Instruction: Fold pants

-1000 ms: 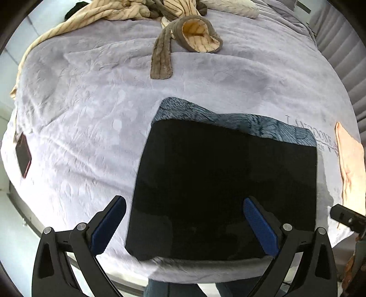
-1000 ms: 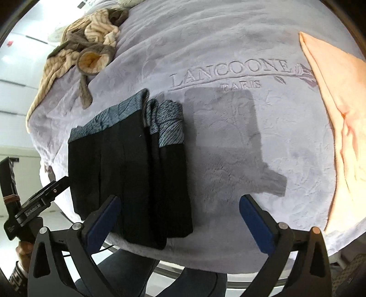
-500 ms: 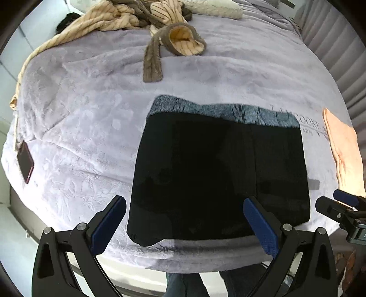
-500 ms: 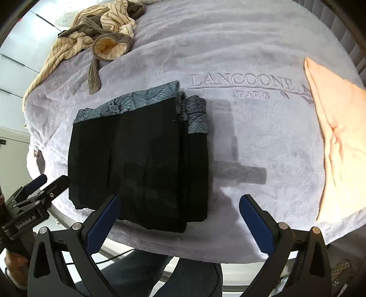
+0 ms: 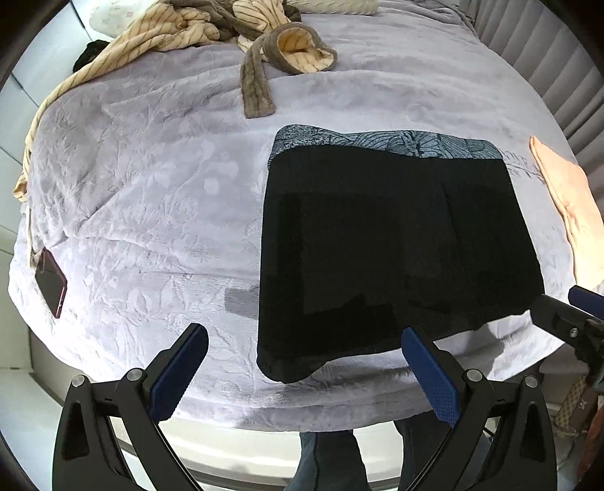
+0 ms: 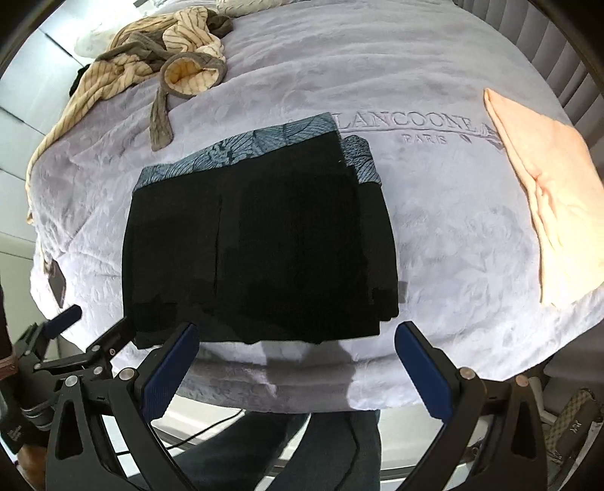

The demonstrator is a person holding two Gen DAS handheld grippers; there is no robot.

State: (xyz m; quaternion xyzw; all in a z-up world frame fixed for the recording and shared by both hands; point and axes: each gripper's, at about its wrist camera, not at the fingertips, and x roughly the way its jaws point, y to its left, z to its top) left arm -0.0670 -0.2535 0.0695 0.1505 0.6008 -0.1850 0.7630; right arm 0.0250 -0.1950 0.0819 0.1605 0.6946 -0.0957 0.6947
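On the bed (image 5: pixel 151 196), pants (image 5: pixel 377 245) now farther from both open grippers.

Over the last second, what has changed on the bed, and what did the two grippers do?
Both grippers, left gripper and right gripper, drew back from the bed, open, holding nothing. The folded black pants now lie farther ahead in both views, untouched. The pants' fold, the orange cloth, the striped garment and the phone stayed as they were.

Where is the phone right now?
In the left wrist view, the phone lies at the bed's near-left edge, well left of the folded black pants.
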